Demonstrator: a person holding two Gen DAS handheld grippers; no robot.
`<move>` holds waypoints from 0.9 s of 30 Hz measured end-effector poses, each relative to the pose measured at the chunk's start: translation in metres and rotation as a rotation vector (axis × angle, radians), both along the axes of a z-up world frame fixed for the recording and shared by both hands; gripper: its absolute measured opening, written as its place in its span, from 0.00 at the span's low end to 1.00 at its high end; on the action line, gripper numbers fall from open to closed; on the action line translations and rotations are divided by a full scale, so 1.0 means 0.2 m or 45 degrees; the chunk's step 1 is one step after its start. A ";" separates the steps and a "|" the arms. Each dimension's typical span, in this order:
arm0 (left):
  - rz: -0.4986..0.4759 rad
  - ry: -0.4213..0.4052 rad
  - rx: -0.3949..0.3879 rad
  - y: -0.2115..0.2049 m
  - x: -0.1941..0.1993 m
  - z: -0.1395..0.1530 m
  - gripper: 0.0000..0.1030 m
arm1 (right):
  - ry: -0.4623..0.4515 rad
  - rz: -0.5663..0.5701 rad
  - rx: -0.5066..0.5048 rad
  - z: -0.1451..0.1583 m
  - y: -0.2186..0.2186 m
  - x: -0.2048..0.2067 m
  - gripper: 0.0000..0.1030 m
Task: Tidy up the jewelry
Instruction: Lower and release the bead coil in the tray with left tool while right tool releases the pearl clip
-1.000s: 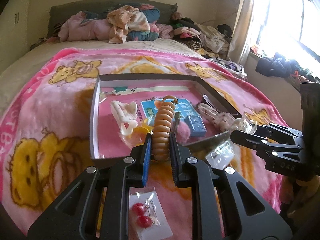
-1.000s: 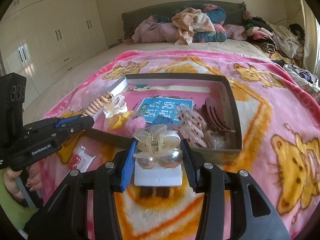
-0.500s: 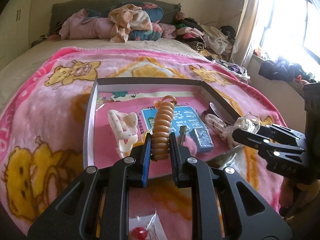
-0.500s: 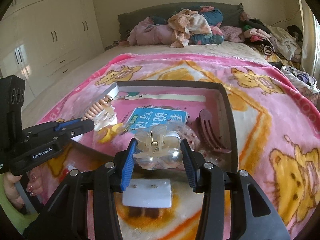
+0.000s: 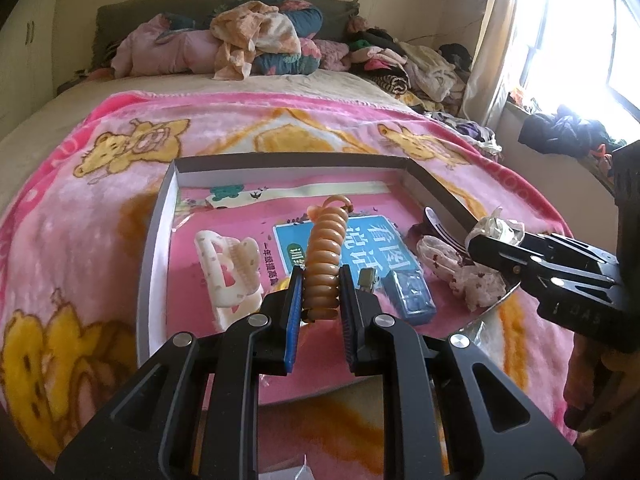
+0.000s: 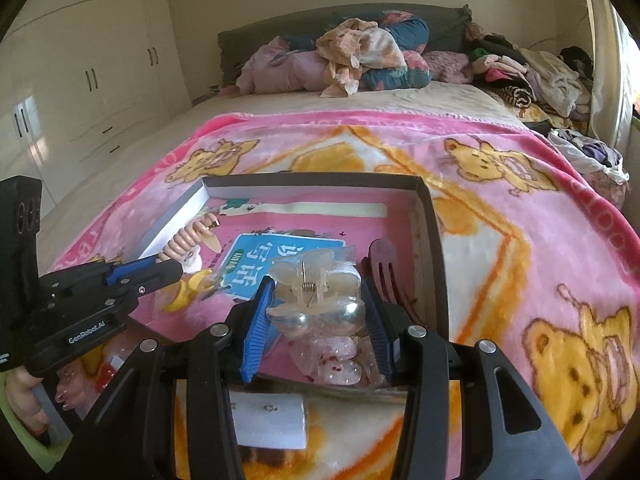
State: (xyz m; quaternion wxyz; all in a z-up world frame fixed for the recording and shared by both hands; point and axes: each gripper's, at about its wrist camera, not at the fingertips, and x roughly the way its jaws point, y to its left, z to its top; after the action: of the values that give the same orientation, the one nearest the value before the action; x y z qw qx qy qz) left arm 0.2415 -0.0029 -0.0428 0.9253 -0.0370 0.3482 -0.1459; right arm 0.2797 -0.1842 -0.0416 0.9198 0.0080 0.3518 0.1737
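Observation:
My left gripper (image 5: 319,284) is shut on a tan spiral hair tie (image 5: 325,256) and holds it over the near part of the grey-walled tray (image 5: 156,236). My right gripper (image 6: 316,304) is shut on a clear claw hair clip (image 6: 316,292) in a plastic bag, over the tray's near right part (image 6: 434,264). In the tray lie a cream claw clip (image 5: 230,268), a blue card (image 5: 360,248), a blue box (image 5: 408,296), a dotted fabric piece (image 5: 468,276) and a dark comb (image 6: 384,268). The right gripper also shows in the left wrist view (image 5: 476,246), and the left gripper in the right wrist view (image 6: 176,268).
The tray sits on a pink bear-print blanket (image 6: 540,264) on a bed. A white card (image 6: 268,420) lies on the blanket before the tray. Clothes (image 5: 256,44) are piled at the headboard. White wardrobes (image 6: 80,80) stand at the left, a window (image 5: 580,40) at the right.
Both grippers have moved forward from the blanket in front of the tray to over the tray, each still holding its item. The red earring bag has dropped out of the left view.

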 end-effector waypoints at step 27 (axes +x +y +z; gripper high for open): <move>0.002 0.098 0.009 -0.03 0.13 -0.12 0.11 | 0.089 -0.039 -0.033 -0.13 0.07 0.20 0.41</move>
State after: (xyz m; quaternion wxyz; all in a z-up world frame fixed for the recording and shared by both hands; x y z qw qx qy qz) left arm 0.2669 -0.0084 -0.0666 0.9115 -0.0395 0.3839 -0.1425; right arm 0.3190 -0.1699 -0.0670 0.9096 0.0076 0.3856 0.1548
